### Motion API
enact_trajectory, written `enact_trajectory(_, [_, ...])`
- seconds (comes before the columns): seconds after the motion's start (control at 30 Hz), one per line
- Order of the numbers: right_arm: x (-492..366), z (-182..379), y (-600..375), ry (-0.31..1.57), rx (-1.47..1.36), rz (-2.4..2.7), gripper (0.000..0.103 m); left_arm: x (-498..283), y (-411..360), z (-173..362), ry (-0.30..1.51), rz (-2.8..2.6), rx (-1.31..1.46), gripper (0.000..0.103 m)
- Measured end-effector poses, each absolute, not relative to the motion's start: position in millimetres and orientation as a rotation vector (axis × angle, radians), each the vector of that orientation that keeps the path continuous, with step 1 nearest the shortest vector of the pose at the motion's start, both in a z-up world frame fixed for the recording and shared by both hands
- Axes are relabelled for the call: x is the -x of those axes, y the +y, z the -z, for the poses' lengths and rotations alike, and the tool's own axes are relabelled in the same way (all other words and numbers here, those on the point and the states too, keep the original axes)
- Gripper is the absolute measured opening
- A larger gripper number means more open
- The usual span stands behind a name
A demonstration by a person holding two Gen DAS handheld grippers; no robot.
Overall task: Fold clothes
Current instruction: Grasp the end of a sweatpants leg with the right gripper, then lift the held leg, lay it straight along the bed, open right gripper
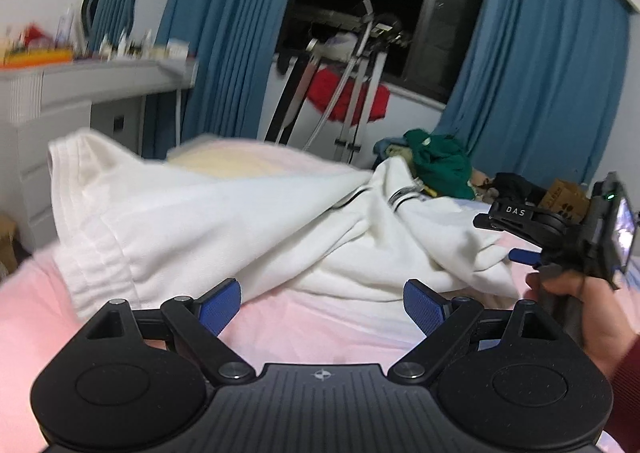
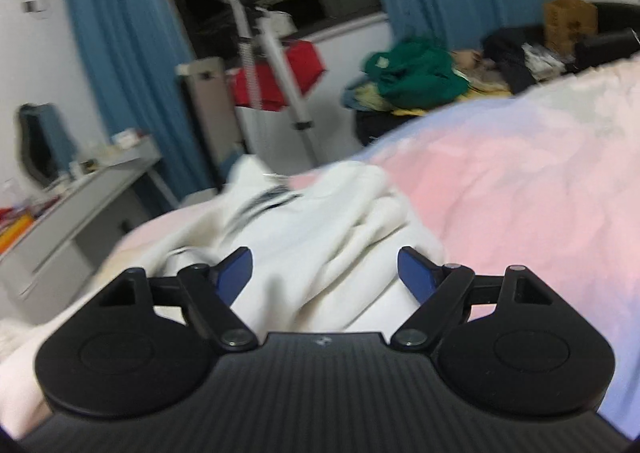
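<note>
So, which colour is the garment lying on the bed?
White garment, dark-striped trim; left wrist view.

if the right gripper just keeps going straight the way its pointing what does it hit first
Most likely the crumpled white garment on the pink bedcover: it lies directly ahead of the open right gripper. Blur leaves depth uncertain.

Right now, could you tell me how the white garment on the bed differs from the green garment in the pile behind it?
The white garment is spread across the pink bedding, close to both grippers; the green garment is bunched on top of a heap beyond the bed's far edge. The white one has dark striped trim; the green one looks plain. The white one shows far more cloth. Both are crumpled and unfolded.
</note>
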State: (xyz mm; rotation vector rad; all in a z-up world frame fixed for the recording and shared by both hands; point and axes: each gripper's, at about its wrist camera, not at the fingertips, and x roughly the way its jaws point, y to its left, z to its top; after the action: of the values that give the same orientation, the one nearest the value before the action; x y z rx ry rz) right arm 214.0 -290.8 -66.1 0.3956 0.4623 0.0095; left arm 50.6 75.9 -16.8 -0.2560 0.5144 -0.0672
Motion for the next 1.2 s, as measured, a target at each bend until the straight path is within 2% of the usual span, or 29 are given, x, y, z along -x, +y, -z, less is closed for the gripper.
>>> enact_trajectory(0.13, [-246,84,-300,0.458,-0.438,0.002,0.076,-70,85,33,0.556,0.074,0.325,0.090])
enact_trajectory(0.27, [-252,76,-293,0.445,-0.305,0.005,0.033,-76,80,42,0.569,0.080,0.308,0.090])
enact_trajectory(0.3, [-249,72,-299,0.439,-0.318,-0.007,0.026,-76,78,42,0.567,0.085,0.299,0.090])
enact_trajectory(0.4, [-239,59,-322,0.410,-0.378,-0.020,0.019,-69,70,40,0.540,0.103,0.251,0.090])
enact_trajectory(0.57, [-216,45,-366,0.355,-0.414,0.004,0.015,-55,53,37,0.495,0.123,0.153,0.090])
enact_trajectory(0.73, [-209,62,-401,0.369,-0.492,-0.002,0.015,-54,40,44,0.515,0.135,0.110,0.090])
enact_trajectory(0.83, [-216,79,-411,0.471,-0.495,-0.074,0.018,-58,33,49,0.539,0.147,0.113,0.090])
enact_trajectory(0.97, [-213,87,-440,0.505,-0.567,-0.205,0.023,-58,30,54,0.550,0.147,0.120,0.090])
enact_trajectory(1.0, [-210,87,-448,0.494,-0.589,-0.227,0.027,-58,30,55,0.555,0.147,0.130,0.090])
enact_trajectory(1.2, [-205,88,-484,0.382,-0.795,-0.255,0.027,-62,30,57,0.570,0.152,0.178,0.090])
